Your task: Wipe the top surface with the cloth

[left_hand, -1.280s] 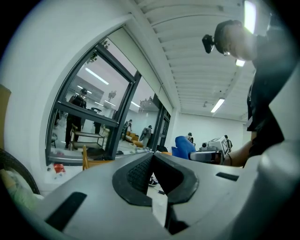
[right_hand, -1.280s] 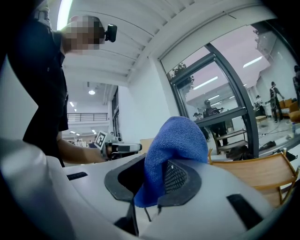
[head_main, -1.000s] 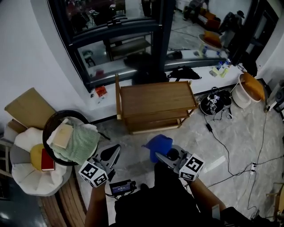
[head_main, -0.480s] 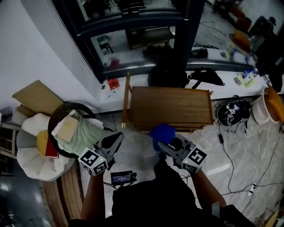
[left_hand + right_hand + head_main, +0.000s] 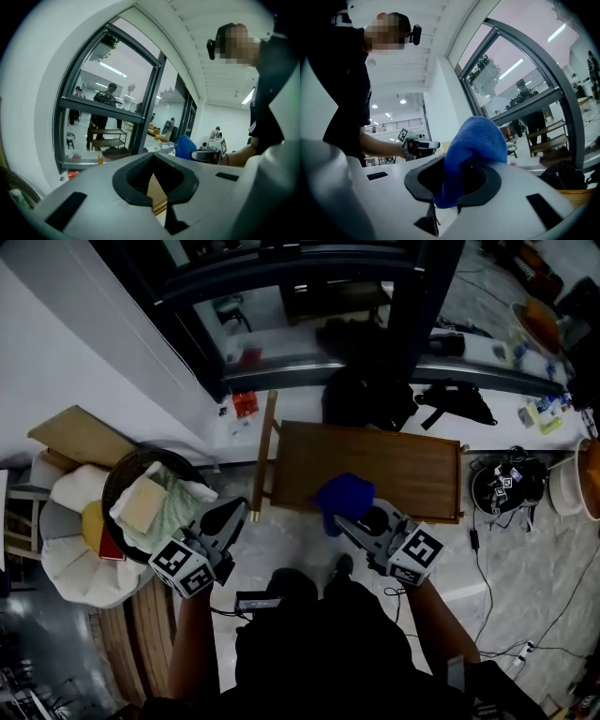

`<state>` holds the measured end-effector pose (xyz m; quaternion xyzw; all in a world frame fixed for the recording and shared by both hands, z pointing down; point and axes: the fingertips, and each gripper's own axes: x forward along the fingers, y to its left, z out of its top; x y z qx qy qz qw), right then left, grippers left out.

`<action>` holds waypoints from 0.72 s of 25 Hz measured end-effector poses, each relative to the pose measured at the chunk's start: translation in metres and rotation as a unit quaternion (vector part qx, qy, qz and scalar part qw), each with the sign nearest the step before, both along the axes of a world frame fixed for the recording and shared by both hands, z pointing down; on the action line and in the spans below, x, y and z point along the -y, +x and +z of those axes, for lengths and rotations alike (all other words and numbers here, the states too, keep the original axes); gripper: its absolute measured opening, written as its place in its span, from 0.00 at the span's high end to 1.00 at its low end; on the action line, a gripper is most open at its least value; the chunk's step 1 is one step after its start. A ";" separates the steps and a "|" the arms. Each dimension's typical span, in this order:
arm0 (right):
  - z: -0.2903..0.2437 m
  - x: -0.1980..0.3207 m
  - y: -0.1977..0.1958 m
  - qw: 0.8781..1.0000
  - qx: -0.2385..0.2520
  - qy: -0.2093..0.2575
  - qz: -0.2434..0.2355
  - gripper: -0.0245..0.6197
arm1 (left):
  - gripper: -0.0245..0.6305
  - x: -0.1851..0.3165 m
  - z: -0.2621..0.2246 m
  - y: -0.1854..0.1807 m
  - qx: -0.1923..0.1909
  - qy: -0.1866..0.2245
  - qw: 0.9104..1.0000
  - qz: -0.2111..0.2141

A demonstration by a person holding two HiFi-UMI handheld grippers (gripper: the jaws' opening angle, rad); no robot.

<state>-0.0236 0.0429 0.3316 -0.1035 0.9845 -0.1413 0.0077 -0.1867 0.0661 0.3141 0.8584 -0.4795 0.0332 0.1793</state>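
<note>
A low wooden shelf unit [image 5: 394, 465] stands on the marble floor below a dark-framed window. A blue cloth [image 5: 343, 498] hangs over the near left edge of its top, and my right gripper [image 5: 349, 519] is shut on it. In the right gripper view the cloth [image 5: 476, 140] bulges up out of the closed jaws [image 5: 449, 199]. My left gripper [image 5: 232, 515] hovers over the floor left of the shelf, shut with nothing in it. In the left gripper view its jaws [image 5: 157, 190] meet, and the cloth [image 5: 185, 146] shows beyond them.
A dark round basket [image 5: 117, 488] holding a green towel sits at the left, beside a white cushion [image 5: 66, 559] and cardboard [image 5: 80, 437]. A black bag [image 5: 366, 399] lies behind the shelf. A black helmet [image 5: 506, 486], a bucket [image 5: 586, 474] and cables [image 5: 553, 615] are at the right.
The person has stepped closer to the shelf. My right gripper has carried the blue cloth forward from over the floor to the shelf's near edge. The left gripper stays shut.
</note>
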 end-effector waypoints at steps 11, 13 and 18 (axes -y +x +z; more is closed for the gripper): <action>0.014 0.087 -0.066 0.999 -0.022 -0.021 0.031 0.85 | 0.95 0.094 0.010 -0.072 -0.035 0.013 0.999 0.017; 0.020 0.099 -0.085 0.998 -0.030 -0.038 0.045 0.85 | 0.95 0.111 0.019 -0.084 -0.019 0.009 0.999 0.041; 0.046 0.141 -0.139 0.994 -0.060 -0.058 0.069 0.85 | 0.95 0.153 0.057 -0.119 0.055 -0.012 0.995 0.084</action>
